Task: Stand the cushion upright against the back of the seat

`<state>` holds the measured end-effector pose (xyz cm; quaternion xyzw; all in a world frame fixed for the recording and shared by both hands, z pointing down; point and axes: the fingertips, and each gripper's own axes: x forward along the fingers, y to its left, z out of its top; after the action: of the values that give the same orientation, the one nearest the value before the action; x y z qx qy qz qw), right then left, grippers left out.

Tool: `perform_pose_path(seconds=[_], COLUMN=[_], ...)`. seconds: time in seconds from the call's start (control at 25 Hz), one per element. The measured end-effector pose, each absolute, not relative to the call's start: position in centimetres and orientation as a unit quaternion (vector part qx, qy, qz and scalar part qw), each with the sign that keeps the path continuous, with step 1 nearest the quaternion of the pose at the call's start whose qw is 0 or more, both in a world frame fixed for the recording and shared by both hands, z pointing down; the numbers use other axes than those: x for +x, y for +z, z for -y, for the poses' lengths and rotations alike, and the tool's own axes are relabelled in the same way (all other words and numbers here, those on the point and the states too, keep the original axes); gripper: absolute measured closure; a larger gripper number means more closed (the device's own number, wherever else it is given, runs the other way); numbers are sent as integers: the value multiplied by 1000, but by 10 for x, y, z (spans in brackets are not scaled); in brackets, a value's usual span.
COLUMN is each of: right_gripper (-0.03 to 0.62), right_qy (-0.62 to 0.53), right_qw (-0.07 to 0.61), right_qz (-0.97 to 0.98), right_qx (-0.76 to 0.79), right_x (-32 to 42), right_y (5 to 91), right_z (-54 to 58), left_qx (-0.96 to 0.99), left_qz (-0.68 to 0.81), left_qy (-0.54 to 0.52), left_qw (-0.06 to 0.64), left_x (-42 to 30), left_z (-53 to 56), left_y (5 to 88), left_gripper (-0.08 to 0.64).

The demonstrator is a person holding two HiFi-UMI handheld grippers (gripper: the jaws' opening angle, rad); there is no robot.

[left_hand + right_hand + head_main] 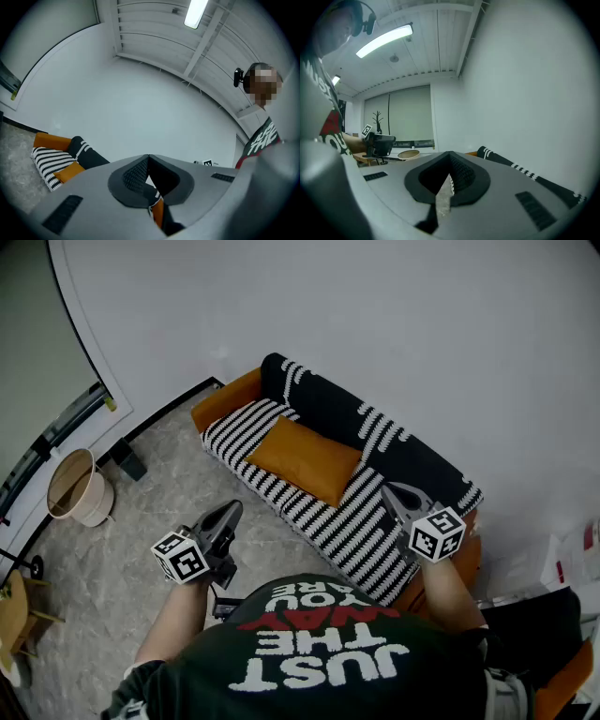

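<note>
The cushion (305, 457) is a plain orange rectangle, plump in the middle with soft, slightly pinched corners. Its cover is smooth and matches the orange armrest (225, 399) at the sofa's far end. It lies flat on the seat (361, 526), set at an angle and towards that far end. One long edge runs along the foot of the back (375, 427). From overhead that edge looks to be touching or just beside the back, though I cannot be sure which. It is not upright.

The seat is covered in narrow black-and-white stripes. The back is draped in black with a few bands of short white dashes.

The person stands on the grey marbled floor (141, 521) in front of the sofa, with both arms held out towards it. The left claw (148, 157) is pressed together, tip to tip, with nothing between its jaws. It hangs over the floor, well apart from the cushion. The right claw (450, 153) also has its tips meeting and grips nothing. In the head view it sits over the near end of the seat, near the cushion's nearer corner but apart from it.

In the left gripper view the cushion shows as a small orange wedge on the striped seat, low at the left. A round pale basket (80, 488) stands on the floor by the wall (375, 315), well off to the left.
</note>
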<state>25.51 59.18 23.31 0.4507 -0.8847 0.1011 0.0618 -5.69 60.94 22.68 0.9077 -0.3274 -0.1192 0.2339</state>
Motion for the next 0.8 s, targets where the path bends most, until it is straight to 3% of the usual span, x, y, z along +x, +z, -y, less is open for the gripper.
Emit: perform_pose_path(seconds=[0.8], right_gripper=[568], right_qy=[111], right_qw=[48], right_qz=[886], right_qx=[448], right_x=[286], right_y=[234], right_z=[-587], left_qx=[903], left_qz=[342], left_qy=[-119], left_qw=[231], left_x=[-30], left_z=[-611], left_y=[222], left_gripper=[549])
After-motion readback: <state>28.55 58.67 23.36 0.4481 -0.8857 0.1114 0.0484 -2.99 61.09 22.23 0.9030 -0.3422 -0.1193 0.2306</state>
